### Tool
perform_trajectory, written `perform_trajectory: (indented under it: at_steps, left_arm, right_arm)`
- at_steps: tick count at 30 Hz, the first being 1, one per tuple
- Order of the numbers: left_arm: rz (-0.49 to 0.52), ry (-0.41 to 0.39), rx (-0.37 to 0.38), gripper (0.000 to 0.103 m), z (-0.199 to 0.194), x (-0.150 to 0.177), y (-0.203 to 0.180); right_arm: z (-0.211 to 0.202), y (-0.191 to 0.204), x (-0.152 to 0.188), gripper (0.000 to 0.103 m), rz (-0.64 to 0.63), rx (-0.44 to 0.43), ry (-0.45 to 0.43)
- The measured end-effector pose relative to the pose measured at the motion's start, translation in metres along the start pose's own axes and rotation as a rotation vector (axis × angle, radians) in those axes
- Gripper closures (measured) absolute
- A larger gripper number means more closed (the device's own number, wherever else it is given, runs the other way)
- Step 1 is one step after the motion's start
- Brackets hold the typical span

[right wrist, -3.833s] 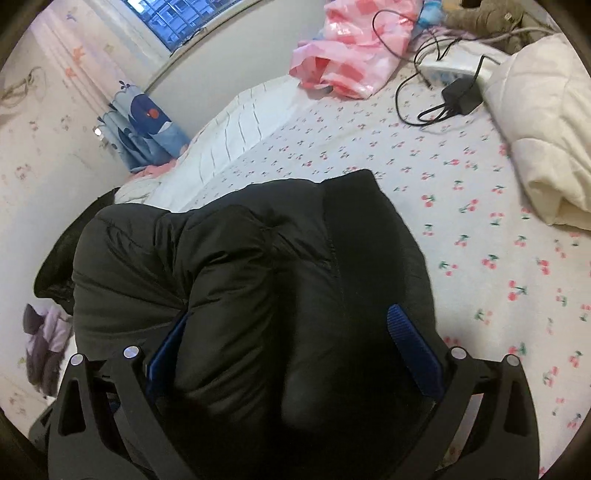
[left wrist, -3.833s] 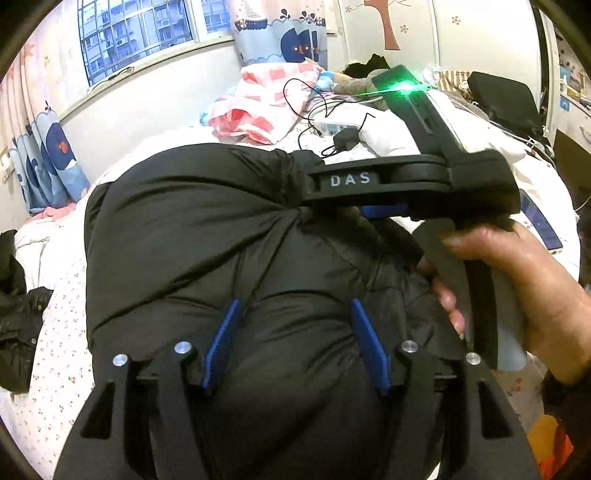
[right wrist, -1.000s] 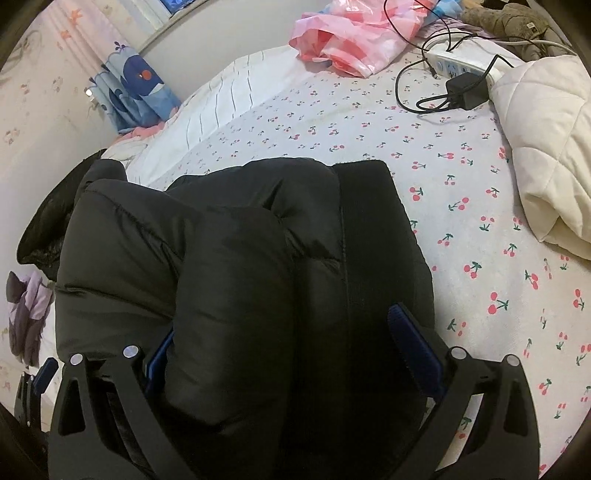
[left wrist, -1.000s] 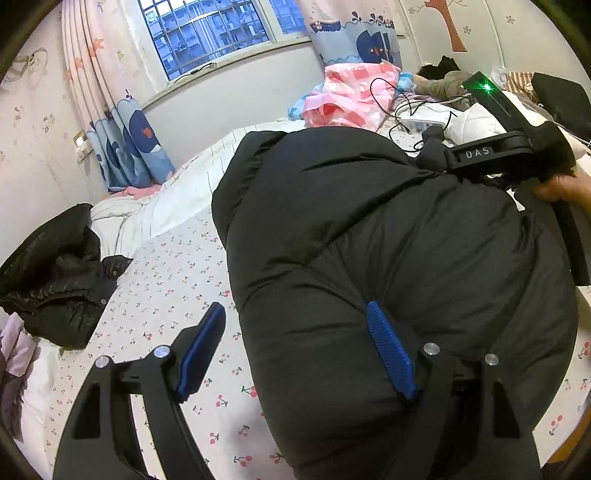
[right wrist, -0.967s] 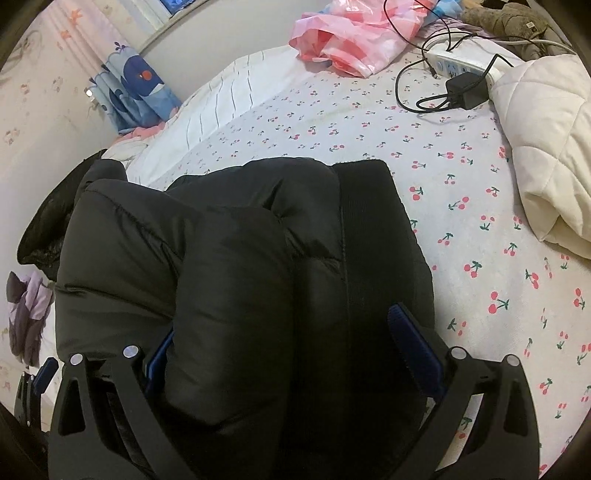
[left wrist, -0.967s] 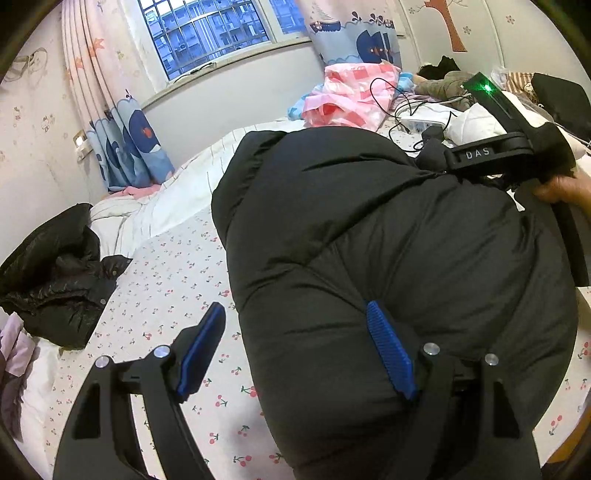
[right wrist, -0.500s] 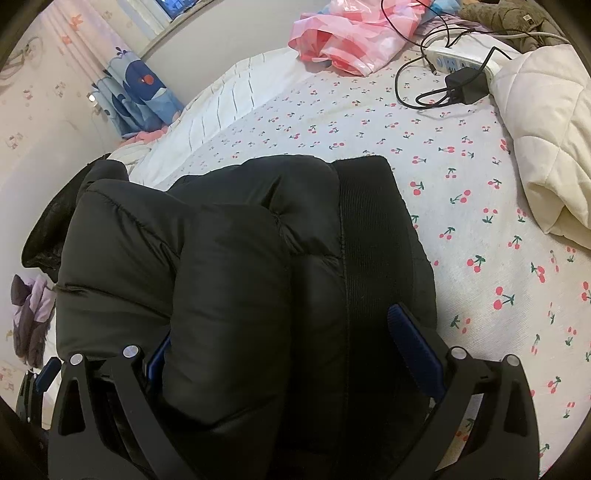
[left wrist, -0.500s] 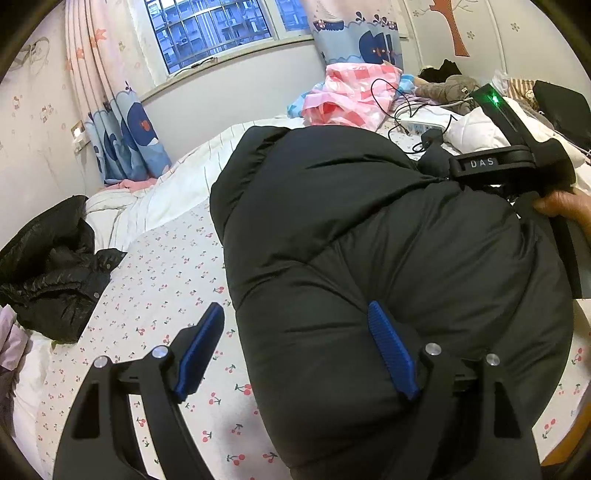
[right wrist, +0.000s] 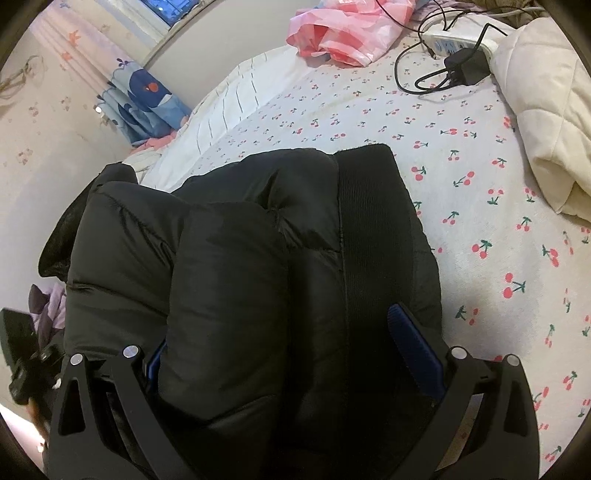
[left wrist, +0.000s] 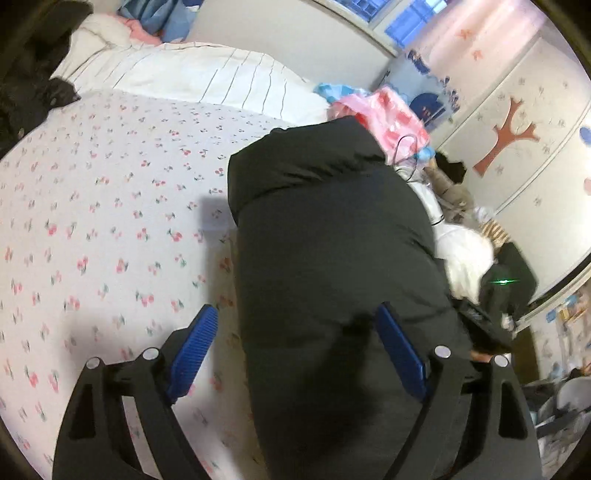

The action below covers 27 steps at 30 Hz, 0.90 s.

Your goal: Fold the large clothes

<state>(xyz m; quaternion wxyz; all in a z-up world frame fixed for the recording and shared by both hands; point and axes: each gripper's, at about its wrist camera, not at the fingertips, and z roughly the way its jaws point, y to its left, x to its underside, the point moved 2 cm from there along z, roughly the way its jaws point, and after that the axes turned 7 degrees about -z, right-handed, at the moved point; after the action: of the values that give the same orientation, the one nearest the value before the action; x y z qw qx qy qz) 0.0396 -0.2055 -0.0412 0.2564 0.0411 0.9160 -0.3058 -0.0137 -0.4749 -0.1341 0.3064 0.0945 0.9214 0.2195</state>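
The left gripper (left wrist: 295, 354) has just been opening, its jaws apart. The right gripper (right wrist: 291, 354) squeezes the black puffy coat (right wrist: 258, 258); press it flat near the bed (right wrist: 480, 155) edge.

A child's bedroom at home: a bed (right wrist: 461, 122) in cherry-print sheets, cartoon curtains (right wrist: 144, 96) by the window, a tree decal (left wrist: 506, 136) on the far wall.

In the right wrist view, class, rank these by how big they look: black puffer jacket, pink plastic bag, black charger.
1. black puffer jacket, though it is nearest the camera
2. pink plastic bag
3. black charger
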Motion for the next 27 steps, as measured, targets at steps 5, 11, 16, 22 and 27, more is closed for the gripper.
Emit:
perform_trajectory:
  at_steps: [5, 11, 16, 22, 27]
  left_arm:
    - [-0.032, 0.139, 0.075, 0.006, 0.054, 0.000, -0.013]
    - [0.156, 0.112, 0.036, 0.029, 0.039, -0.005, -0.053]
    - [0.294, -0.019, -0.059, 0.039, -0.051, -0.020, -0.075]
    - [0.142, -0.032, -0.299, 0.037, -0.117, -0.013, 0.032]
    - [-0.094, 0.022, -0.256, 0.024, -0.101, 0.021, 0.140]
  right_arm:
    - [0.001, -0.002, 0.003, 0.007, 0.017, -0.003, -0.011]
    - [0.002, 0.011, 0.003, 0.006, 0.101, -0.051, -0.056]
    - [-0.003, 0.094, 0.005, 0.006, 0.056, -0.303, -0.113]
    - [0.069, 0.195, 0.040, 0.006, -0.161, -0.349, 0.121]
    - [0.075, 0.188, 0.041, 0.006, -0.146, -0.372, 0.173]
